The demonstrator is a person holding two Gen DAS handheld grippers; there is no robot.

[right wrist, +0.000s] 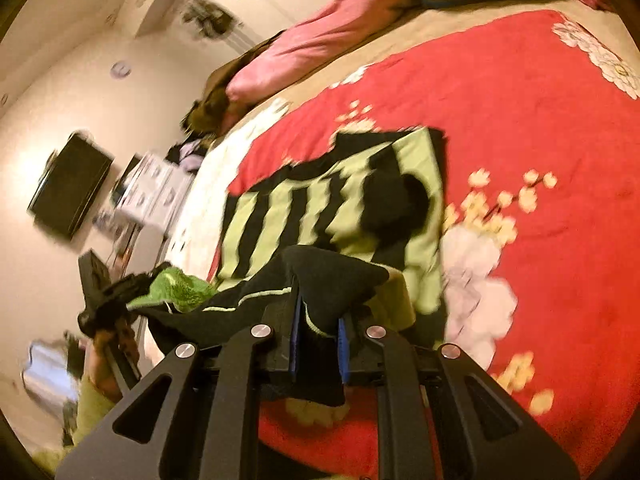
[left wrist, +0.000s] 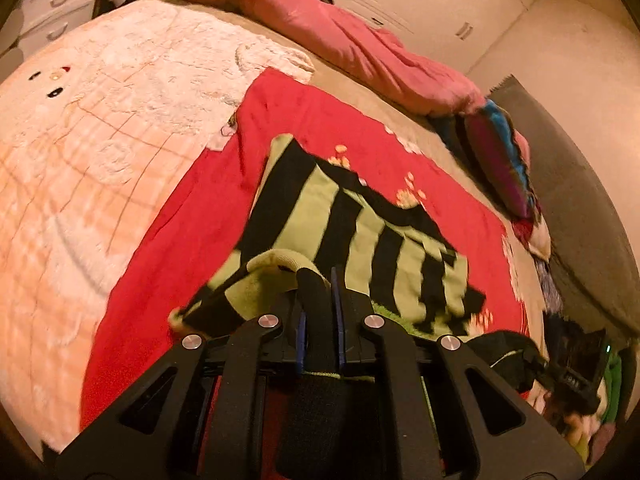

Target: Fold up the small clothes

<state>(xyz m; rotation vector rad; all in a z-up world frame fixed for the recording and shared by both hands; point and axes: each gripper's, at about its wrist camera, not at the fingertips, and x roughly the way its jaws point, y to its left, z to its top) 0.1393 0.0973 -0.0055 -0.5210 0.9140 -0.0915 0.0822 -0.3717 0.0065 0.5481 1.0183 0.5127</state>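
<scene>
Left gripper (left wrist: pixel 320 304) clamped on near edge of striped green-black garment (left wrist: pixel 360 224). Right gripper (right wrist: pixel 320 320) pinched on same garment's black hem. Rest of garment lies on red floral blanket (right wrist: pixel 540 120). Pink pillow (left wrist: pixel 360 44) beyond blanket.

One striped garment (left wrist: pixel 360 224) is counted on one red blanket (left wrist: pixel 160 248), and one pink pillow (left wrist: pixel 352 44) is seen at the bed's far edge. Two grippers are counted, left (left wrist: pixel 320 300) and right (right wrist: pixel 318 320).
</scene>
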